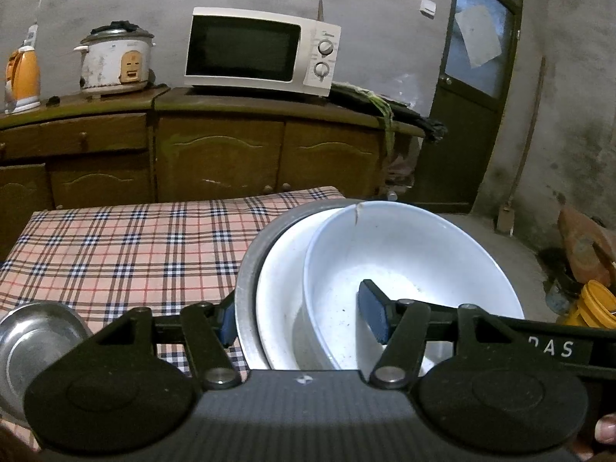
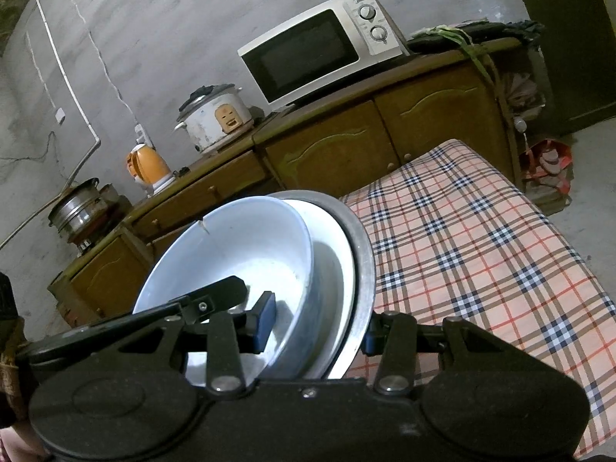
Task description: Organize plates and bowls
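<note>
A stack of dishes is held on edge above the checked table: a white bowl [image 1: 415, 269] with a cracked rim, a white plate [image 1: 281, 292] behind it and a metal plate [image 1: 246, 285] at the back. My left gripper [image 1: 304, 317] is shut on the stack, one pad inside the bowl, the other behind the metal plate. My right gripper [image 2: 315, 327] is shut on the same stack from the other side: bowl [image 2: 238, 246], white plate [image 2: 335, 265], metal plate [image 2: 364, 265]. The other gripper's finger lies inside the bowl.
A metal bowl [image 1: 34, 342] sits on the checked tablecloth [image 1: 127, 254] at lower left. A wooden sideboard [image 1: 215, 142] behind carries a microwave [image 1: 261, 50], rice cooker [image 1: 115, 61] and orange kettle [image 1: 25, 73]. A door [image 1: 473, 77] stands right. Yellow buckets [image 1: 593, 304] are on the floor.
</note>
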A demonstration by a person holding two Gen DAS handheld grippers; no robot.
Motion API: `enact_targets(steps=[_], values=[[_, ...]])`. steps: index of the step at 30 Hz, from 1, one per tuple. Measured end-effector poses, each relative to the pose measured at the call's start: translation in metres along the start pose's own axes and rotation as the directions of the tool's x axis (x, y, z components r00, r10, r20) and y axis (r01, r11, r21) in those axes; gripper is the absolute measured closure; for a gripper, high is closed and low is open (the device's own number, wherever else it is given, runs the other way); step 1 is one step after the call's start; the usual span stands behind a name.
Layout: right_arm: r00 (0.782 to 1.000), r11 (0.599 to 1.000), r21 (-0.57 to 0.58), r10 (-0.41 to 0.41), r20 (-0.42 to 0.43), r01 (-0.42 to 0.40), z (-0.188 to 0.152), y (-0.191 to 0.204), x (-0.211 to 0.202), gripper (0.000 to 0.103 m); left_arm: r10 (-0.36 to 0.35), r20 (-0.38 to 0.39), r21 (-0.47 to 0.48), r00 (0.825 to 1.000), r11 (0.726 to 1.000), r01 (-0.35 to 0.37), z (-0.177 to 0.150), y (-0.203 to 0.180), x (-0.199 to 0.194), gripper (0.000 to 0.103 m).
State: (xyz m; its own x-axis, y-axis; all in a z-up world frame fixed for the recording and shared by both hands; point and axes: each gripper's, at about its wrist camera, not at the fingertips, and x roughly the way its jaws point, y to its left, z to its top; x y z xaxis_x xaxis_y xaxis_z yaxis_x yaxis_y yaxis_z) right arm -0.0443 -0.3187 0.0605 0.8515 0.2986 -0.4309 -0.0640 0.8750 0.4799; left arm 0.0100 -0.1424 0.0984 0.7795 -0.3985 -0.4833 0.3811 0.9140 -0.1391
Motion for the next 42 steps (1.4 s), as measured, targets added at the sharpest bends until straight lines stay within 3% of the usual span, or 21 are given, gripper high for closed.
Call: enact_targets(steps=[42], values=[[0.997,0.998,-0.036,0.049,-0.055,-0.051,-0.014,0.024,0.025,0.050,0.065,-0.007,-0.053,0.998,0.996,-0.065,-0.009,0.029,-0.015,0.041]])
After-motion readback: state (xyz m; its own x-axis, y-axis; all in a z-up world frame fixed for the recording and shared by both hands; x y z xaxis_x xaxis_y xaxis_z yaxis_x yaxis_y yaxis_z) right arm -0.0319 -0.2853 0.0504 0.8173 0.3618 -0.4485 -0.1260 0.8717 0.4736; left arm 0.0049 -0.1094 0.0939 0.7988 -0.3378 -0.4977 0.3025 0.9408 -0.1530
